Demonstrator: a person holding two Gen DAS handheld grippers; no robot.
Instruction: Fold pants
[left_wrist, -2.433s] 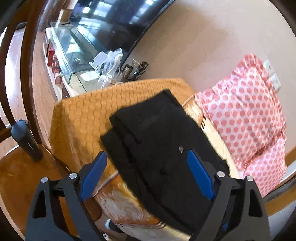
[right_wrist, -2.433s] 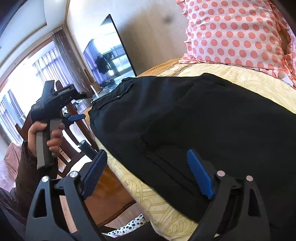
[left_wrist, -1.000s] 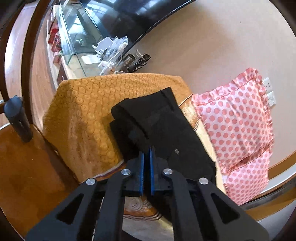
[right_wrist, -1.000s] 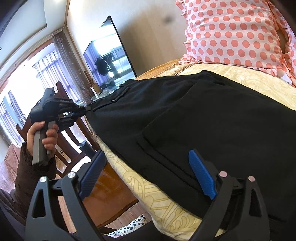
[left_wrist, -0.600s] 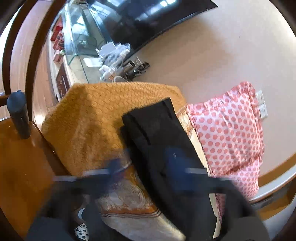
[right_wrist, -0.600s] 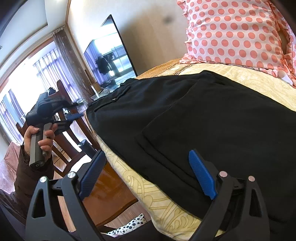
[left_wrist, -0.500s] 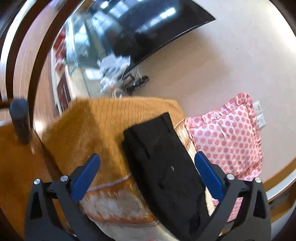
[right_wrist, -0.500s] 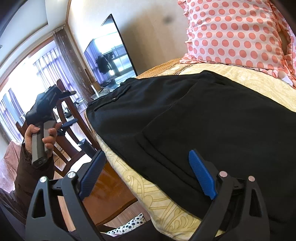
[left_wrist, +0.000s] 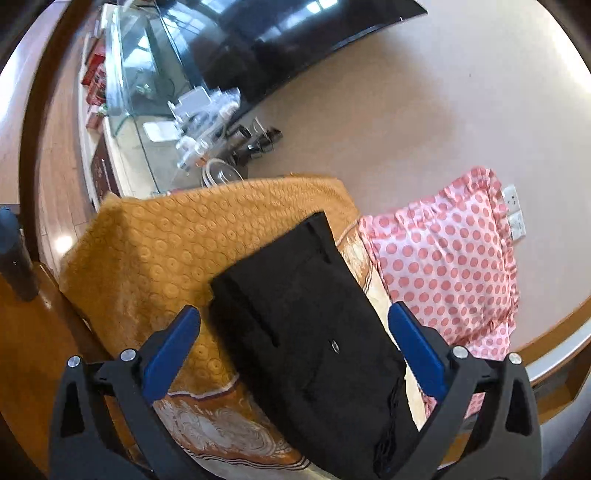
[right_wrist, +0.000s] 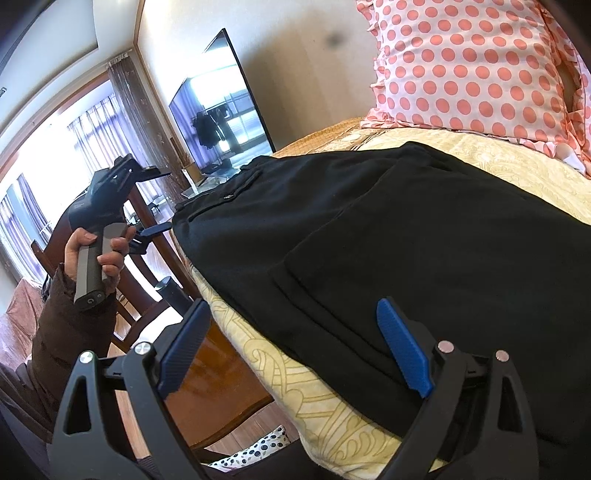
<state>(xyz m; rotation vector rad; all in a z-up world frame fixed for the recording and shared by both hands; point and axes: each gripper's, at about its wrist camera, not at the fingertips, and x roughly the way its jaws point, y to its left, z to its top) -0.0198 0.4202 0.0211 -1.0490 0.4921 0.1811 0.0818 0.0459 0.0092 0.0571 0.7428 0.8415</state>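
Black pants (left_wrist: 310, 332) lie folded on the bed, waistband end toward the orange blanket (left_wrist: 159, 251). They fill the right wrist view (right_wrist: 406, 240), with a back pocket button visible. My left gripper (left_wrist: 291, 332) is open and empty, held back above the pants' near edge. It also shows in the right wrist view (right_wrist: 155, 199), raised off the bed to the left of the pants. My right gripper (right_wrist: 291, 332) is open and empty, low at the bed's front edge, its right finger over the black cloth.
A pink polka-dot pillow (left_wrist: 450, 266) leans on the wall behind the pants, also in the right wrist view (right_wrist: 472, 66). A wooden chair (left_wrist: 22, 314) stands beside the bed. A TV (right_wrist: 221, 122) and a glass cabinet (left_wrist: 140, 92) with small items are beyond.
My left gripper was shut at the pants' edge a second ago; it has opened, let go and pulled back up and away. The right gripper has stayed open and still.
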